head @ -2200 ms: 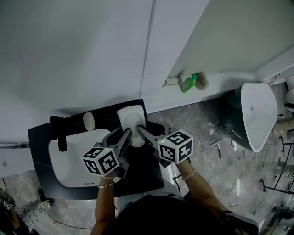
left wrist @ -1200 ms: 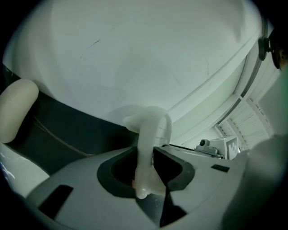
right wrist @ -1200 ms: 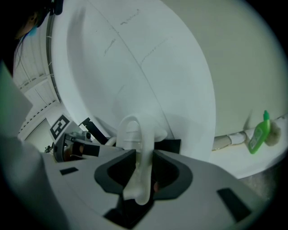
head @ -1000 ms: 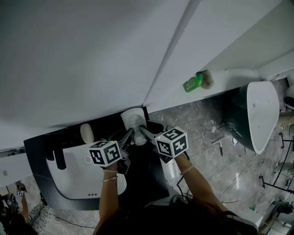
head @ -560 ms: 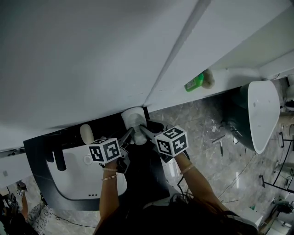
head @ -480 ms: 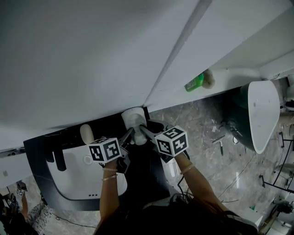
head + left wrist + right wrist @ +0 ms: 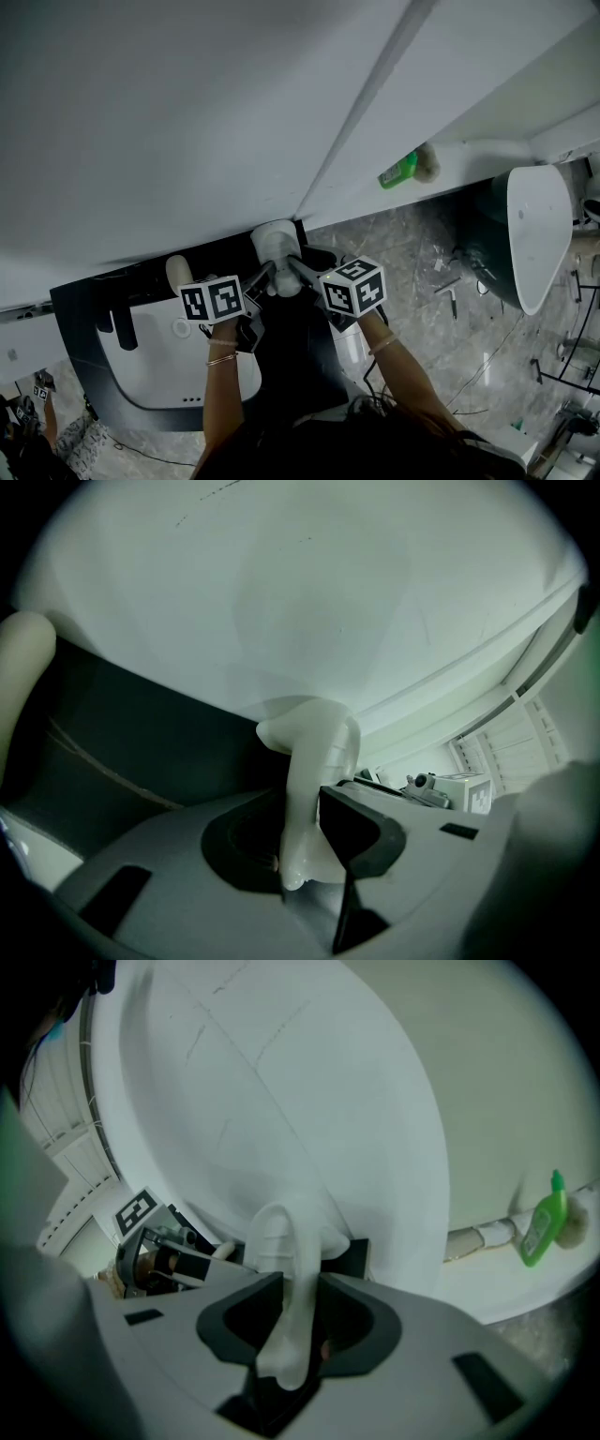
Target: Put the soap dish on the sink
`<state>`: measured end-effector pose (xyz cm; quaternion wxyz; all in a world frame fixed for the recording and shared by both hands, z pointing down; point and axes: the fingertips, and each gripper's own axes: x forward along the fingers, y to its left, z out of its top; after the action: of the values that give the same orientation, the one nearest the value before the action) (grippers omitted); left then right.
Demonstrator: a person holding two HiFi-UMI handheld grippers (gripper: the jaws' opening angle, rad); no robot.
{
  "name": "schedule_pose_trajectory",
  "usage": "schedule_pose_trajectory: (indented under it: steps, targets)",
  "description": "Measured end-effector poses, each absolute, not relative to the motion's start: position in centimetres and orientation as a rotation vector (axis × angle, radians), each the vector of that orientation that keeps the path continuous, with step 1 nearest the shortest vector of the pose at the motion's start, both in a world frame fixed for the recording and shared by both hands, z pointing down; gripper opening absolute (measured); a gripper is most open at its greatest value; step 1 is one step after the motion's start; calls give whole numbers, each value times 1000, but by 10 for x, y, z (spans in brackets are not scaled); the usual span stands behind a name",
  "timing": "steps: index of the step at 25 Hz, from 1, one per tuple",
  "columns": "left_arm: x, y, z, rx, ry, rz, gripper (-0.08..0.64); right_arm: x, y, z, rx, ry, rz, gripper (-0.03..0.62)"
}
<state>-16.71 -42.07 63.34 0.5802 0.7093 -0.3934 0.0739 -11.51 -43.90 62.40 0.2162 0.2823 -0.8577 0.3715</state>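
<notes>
The white soap dish (image 7: pixel 275 244) is at the back right corner of the black counter (image 7: pixel 295 356), right of the white sink basin (image 7: pixel 155 361). Both grippers hold it by its rim from opposite sides. My left gripper (image 7: pixel 265 274) is shut on the dish's left edge; in the left gripper view the rim (image 7: pixel 314 761) stands upright between the jaws of the left gripper (image 7: pixel 302 846). My right gripper (image 7: pixel 293 268) is shut on the right edge, and in its own view the dish (image 7: pixel 286 1269) sits pinched in the right gripper (image 7: pixel 300 1326). Whether the dish touches the counter I cannot tell.
A black faucet (image 7: pixel 117 323) and a cream oval object (image 7: pixel 178 272) stand behind the basin. A white wall rises just behind the counter. A green bottle (image 7: pixel 397 172) lies on a ledge at the right, and a white fixture (image 7: pixel 534 234) stands over the grey marbled floor (image 7: pixel 412 272).
Both grippers have kept their hold on the dish at the same spot. The left gripper's marker cube has rolled slightly.
</notes>
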Motion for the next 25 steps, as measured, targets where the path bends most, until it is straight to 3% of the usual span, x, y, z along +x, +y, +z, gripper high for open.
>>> schedule_pose_trajectory:
  steps: [7, 14, 25]
  targets:
    - [-170, -420, 628, 1667, -915, 145, 108, -115, -439, 623, 792, -2357, 999, 123]
    - [-177, -420, 614, 1691, -939, 125, 109, -112, -439, 618, 794, -2357, 977, 175]
    - [-188, -400, 554, 1801, -1073, 85, 108, -97, -426, 554, 868, -2424, 879, 176]
